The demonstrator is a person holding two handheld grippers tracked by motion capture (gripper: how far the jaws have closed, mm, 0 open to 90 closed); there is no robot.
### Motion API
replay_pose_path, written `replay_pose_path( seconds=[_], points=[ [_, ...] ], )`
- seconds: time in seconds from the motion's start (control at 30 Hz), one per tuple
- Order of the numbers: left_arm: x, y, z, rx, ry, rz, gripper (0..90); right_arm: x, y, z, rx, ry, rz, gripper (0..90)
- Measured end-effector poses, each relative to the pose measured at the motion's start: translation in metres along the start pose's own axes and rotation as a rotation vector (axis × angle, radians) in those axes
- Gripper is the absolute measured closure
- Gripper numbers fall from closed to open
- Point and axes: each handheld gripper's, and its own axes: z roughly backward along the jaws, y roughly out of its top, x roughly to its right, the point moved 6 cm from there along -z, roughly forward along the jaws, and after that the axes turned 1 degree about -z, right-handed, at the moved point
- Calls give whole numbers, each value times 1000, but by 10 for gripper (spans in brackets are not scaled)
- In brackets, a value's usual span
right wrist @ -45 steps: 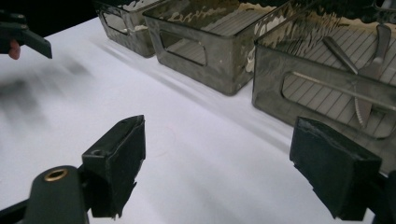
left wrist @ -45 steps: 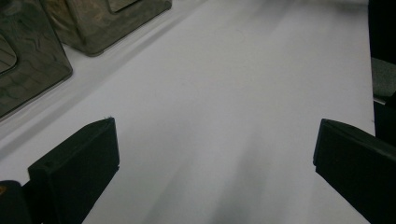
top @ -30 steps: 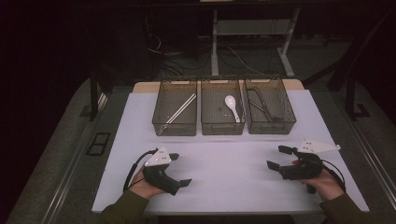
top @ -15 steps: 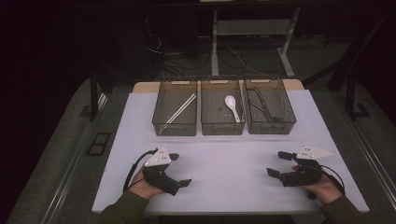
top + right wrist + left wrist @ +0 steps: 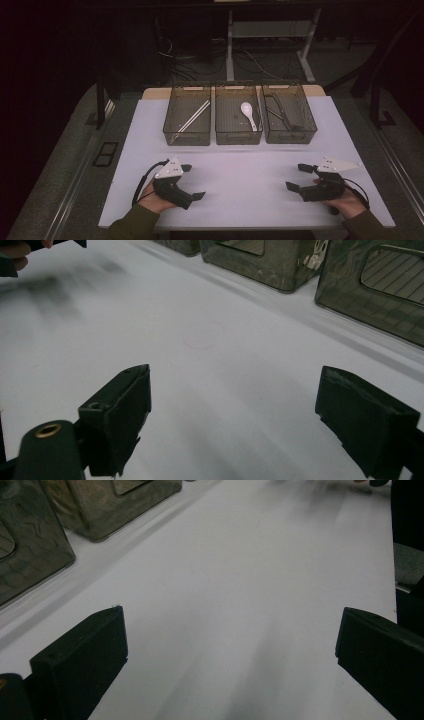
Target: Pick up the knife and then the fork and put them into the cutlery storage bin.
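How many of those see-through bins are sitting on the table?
3, side by side at the far edge of the white table: the left bin holds chopsticks, the middle bin a white spoon, the right bin dark utensils.

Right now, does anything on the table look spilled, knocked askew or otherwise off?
Nothing stands out. The three bins sit in a straight row, with chopsticks in the left, a white spoon in the middle and dark utensils in the right. Both the left gripper and right gripper are open and hold nothing, over bare white table.
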Motion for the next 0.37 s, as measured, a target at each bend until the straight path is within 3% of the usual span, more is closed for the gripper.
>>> replay_pose_path(
  seconds=[0.37],
  points=[
    [0,0,-1,0,2,2,0,-1,0,0,-6,1,9,146]
  ],
)
